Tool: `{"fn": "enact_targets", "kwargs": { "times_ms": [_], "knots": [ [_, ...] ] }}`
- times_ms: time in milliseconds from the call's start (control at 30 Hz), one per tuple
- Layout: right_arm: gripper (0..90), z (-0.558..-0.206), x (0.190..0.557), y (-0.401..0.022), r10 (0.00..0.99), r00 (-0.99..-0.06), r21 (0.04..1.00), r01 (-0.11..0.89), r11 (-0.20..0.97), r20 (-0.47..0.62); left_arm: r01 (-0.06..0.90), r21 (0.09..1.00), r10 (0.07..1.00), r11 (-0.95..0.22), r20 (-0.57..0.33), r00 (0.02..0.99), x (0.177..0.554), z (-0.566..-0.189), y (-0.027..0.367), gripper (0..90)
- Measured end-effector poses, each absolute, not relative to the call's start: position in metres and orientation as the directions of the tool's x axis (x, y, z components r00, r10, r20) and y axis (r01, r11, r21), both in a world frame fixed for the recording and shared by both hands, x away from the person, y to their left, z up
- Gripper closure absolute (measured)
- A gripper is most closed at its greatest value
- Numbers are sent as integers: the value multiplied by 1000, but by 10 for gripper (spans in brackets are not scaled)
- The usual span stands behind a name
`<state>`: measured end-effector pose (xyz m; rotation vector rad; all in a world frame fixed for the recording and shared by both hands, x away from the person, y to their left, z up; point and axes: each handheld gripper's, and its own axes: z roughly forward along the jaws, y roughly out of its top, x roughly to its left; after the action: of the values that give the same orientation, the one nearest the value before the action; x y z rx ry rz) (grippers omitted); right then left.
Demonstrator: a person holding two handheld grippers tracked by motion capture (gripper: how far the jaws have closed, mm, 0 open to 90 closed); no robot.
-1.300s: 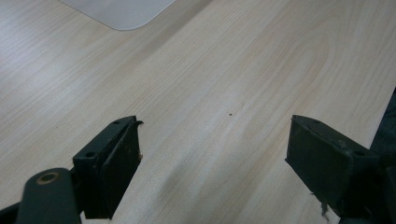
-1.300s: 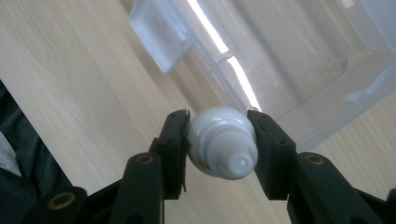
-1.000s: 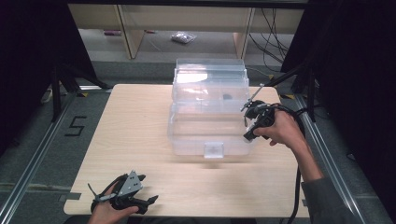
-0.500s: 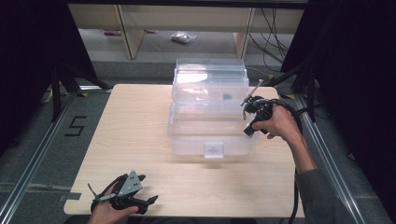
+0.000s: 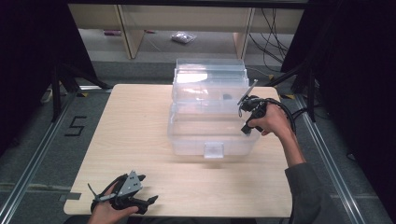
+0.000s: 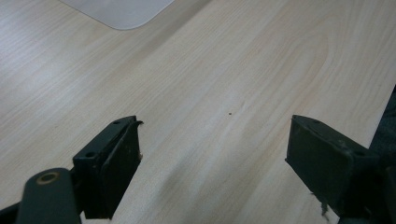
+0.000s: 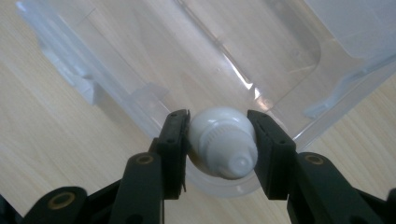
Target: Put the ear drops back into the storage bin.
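Here, a white bulb-shaped object is clamped in the right tongs over a clear plastic storage box.

Taking the clear plastic storage box (image 5: 212, 116) as the landmark and going left to right: the left tongs (image 5: 148, 201) lie low on the light wooden worktop (image 5: 135, 126), well in front of the box and to its left, near the worktop's front edge, held in the person's left hand (image 5: 109, 212); in the left gripper view their jaws stand wide apart with bare wood between them. The right tongs (image 7: 219, 140) are at the box's right side, by its open rim, in the right hand (image 5: 271, 122). Their jaws press on either side of a white bulb-shaped object (image 7: 223, 142), with the box's clear wall and floor directly behind it.
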<state>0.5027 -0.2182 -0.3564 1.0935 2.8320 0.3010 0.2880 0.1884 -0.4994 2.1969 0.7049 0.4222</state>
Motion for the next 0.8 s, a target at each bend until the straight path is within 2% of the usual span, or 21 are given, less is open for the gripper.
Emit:
{"fn": "enact_targets", "kwargs": {
  "times_ms": [333, 467, 500, 633, 800],
  "knots": [
    [602, -373, 513, -216, 722, -692, 162, 711, 684, -7, 347, 759, 607, -552, 80, 791, 288, -499, 189, 171],
    [602, -379, 518, -214, 696, -718, 160, 685, 710, -12, 348, 757, 606, -553, 79, 792, 289, -499, 189, 171],
    [602, -379, 517, -211, 724, -690, 146, 715, 684, -9, 349, 755, 606, -555, 80, 791, 288, -498, 189, 171],
    [602, -387, 519, -210, 735, -678, 144, 729, 669, 12, 346, 758, 605, -553, 79, 792, 289, -499, 189, 171],
    [602, -394, 521, -212, 724, -689, 148, 717, 681, 8, 349, 757, 607, -553, 79, 791, 288, -499, 189, 171]
  ]
}}
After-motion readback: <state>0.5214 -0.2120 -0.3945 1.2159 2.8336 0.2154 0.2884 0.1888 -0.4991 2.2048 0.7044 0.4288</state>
